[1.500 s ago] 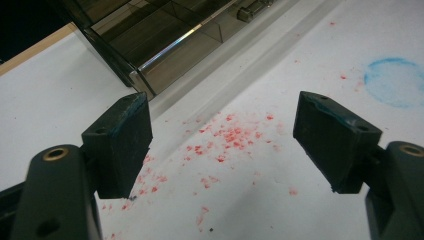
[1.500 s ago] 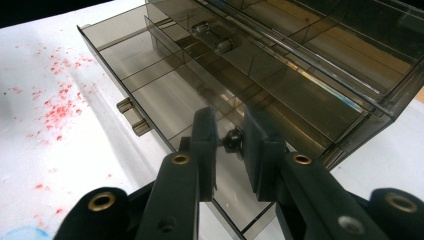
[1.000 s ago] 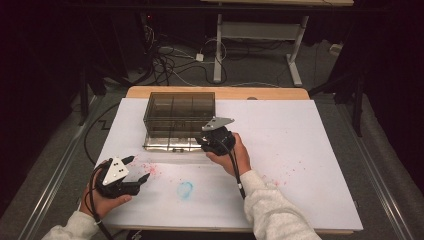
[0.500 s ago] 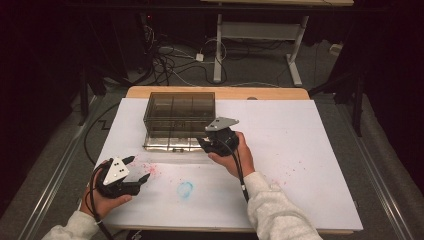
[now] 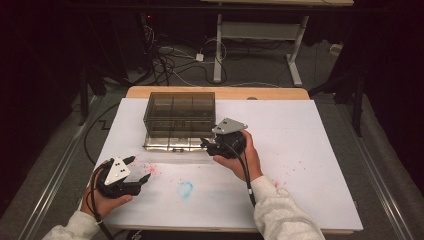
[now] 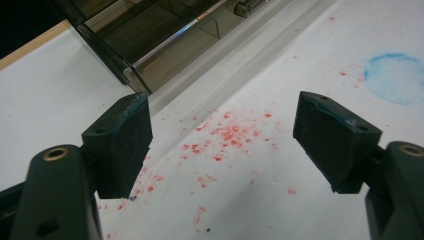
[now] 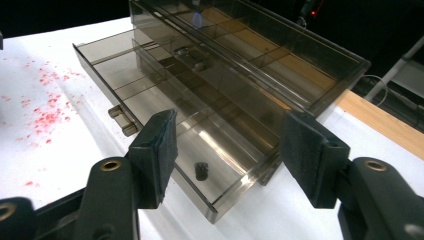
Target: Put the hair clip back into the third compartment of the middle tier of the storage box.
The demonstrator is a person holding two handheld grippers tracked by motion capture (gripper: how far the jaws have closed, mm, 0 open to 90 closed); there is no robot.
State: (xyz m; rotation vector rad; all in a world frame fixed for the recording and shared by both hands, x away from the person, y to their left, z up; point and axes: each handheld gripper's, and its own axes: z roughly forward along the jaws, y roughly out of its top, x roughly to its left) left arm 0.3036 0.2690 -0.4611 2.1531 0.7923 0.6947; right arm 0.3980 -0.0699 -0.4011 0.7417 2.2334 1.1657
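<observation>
One drawer box (image 5: 180, 116), two grippers (image 5: 209, 144)

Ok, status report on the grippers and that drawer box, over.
Right gripper jaws just opening, nothing between them, at the pulled-out drawer. Left gripper open over red specks. Small dark piece in drawer. Nothing blocking.

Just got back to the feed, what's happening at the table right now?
A person works at a white-covered table with a gripper in each hand. The right gripper sits at the right front corner of the smoked plastic drawer box, whose drawer stands pulled out. A small dark item lies in the drawer's near compartment. The right jaws have just been opening, with nothing pinched between them. The left gripper rests open near the red specks, beside a blue smudge.
</observation>
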